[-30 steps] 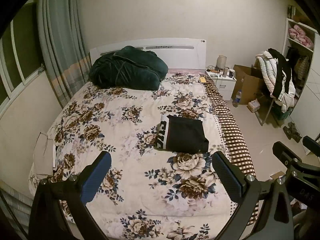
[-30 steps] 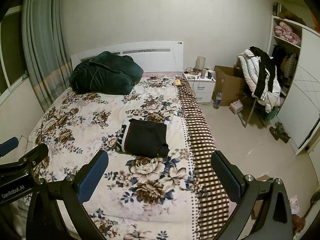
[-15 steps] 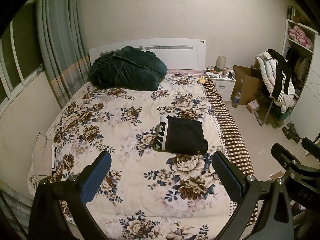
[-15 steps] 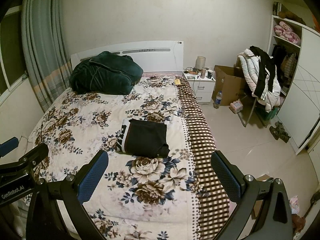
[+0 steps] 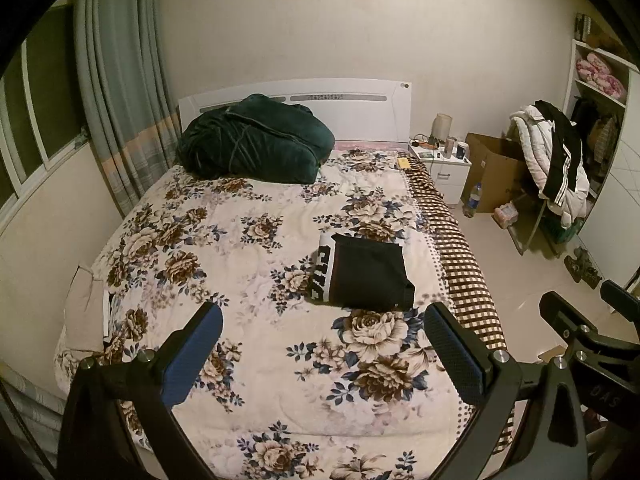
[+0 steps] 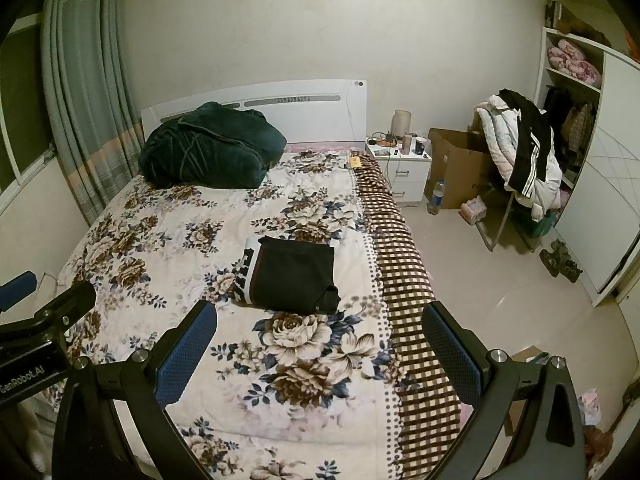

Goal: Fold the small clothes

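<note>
Left wrist view has the left claw (image 5: 322, 344) spread and empty above the bed (image 5: 248, 256), the right claw (image 6: 318, 340) likewise, with the shorts (image 5: 362, 274) folded near the right edge, so I'd leave them alone.

Both fisheye views look from above the foot of the bed (image 5: 248, 364) toward the headboard (image 5: 360, 108) and far wall, set well back, each framed at the bottom by its own hand-held gripper's spread fingers. The left wrist view sits further left, catching more window; the right wrist view takes in more floor and the wardrobe (image 6: 600, 208). Both share the bed, the folded black garment (image 6: 294, 276), the nightstand (image 5: 442, 168) and the clothes-draped chair (image 6: 520, 160).
</note>
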Action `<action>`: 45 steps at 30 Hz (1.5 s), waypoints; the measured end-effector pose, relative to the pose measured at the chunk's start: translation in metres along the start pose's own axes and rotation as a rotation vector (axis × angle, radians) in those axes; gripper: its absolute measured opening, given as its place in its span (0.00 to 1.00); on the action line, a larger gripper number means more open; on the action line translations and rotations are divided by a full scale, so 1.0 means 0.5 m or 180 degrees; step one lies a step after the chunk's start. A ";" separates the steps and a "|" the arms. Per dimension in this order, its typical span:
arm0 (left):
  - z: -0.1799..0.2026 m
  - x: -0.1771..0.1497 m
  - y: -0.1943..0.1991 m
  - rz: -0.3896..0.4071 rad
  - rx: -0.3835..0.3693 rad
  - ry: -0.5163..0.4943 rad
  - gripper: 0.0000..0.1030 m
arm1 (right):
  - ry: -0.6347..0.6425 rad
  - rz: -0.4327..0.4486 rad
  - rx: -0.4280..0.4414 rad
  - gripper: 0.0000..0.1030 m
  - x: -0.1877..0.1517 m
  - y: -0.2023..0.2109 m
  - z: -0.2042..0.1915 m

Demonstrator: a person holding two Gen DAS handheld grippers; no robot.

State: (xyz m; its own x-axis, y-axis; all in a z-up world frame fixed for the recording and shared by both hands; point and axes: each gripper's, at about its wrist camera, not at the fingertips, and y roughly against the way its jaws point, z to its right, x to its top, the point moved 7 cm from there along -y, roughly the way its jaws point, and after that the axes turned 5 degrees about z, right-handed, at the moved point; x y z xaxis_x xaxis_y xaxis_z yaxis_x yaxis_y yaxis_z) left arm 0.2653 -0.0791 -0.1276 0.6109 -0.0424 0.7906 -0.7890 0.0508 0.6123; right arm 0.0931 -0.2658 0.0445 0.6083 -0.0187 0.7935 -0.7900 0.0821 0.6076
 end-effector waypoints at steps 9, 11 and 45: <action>0.000 -0.001 0.001 0.0003 -0.0008 -0.0002 1.00 | 0.0003 0.0002 0.0009 1.00 0.003 -0.003 0.005; -0.001 -0.001 0.001 0.0005 -0.0008 -0.0001 1.00 | 0.0005 0.0006 0.0003 1.00 0.003 -0.006 0.004; 0.001 0.016 0.008 0.0070 -0.0003 0.0022 1.00 | -0.0011 0.0011 -0.0004 1.00 -0.004 -0.005 0.003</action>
State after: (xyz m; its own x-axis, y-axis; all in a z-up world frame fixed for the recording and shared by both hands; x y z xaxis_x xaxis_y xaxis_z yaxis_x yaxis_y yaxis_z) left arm 0.2671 -0.0795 -0.1190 0.5938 -0.0343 0.8039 -0.8022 0.0525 0.5947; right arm 0.0939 -0.2677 0.0415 0.6054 -0.0218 0.7956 -0.7919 0.0835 0.6049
